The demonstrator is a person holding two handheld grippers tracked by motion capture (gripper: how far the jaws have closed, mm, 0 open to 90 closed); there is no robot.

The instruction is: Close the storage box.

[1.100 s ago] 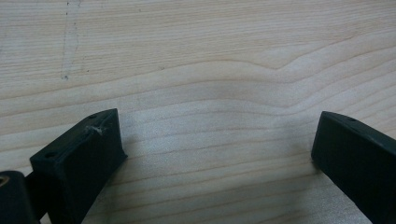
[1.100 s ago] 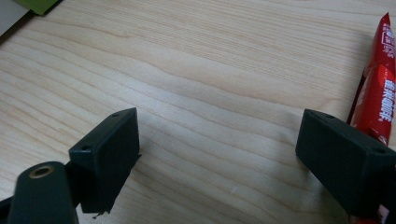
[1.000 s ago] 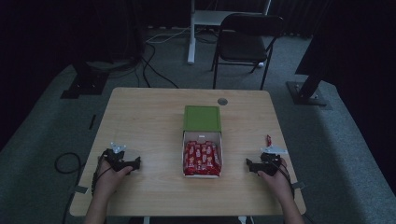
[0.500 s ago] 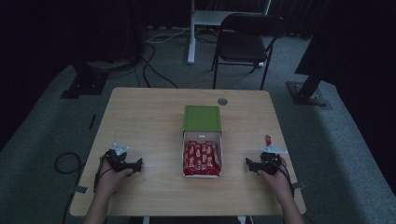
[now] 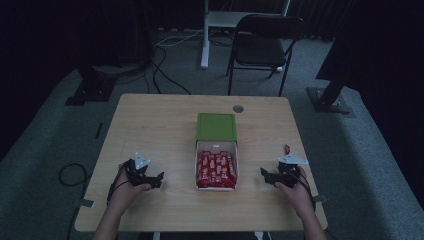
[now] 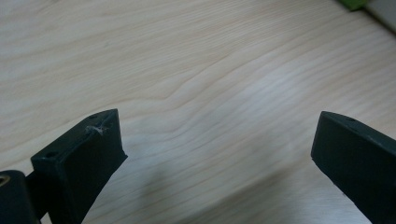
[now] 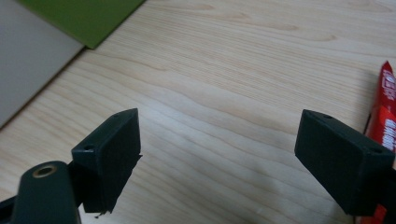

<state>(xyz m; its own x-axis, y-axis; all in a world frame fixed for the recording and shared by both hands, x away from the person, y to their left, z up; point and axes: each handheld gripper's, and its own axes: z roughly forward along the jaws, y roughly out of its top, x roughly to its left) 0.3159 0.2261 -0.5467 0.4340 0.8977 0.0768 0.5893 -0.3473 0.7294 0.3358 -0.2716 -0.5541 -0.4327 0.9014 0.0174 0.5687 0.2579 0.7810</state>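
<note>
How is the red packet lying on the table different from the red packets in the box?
The loose red packet lies alone on the bare table, beside the right gripper; the packets in the box are many, packed side by side. The loose one has nothing around it; the others sit within the white box. All have red wrappers.

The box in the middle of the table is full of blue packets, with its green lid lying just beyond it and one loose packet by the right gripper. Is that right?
Not quite: the high view shows red packets in the box, not blue. The green lid lies beyond it, and a loose packet lies by the right gripper.
</note>
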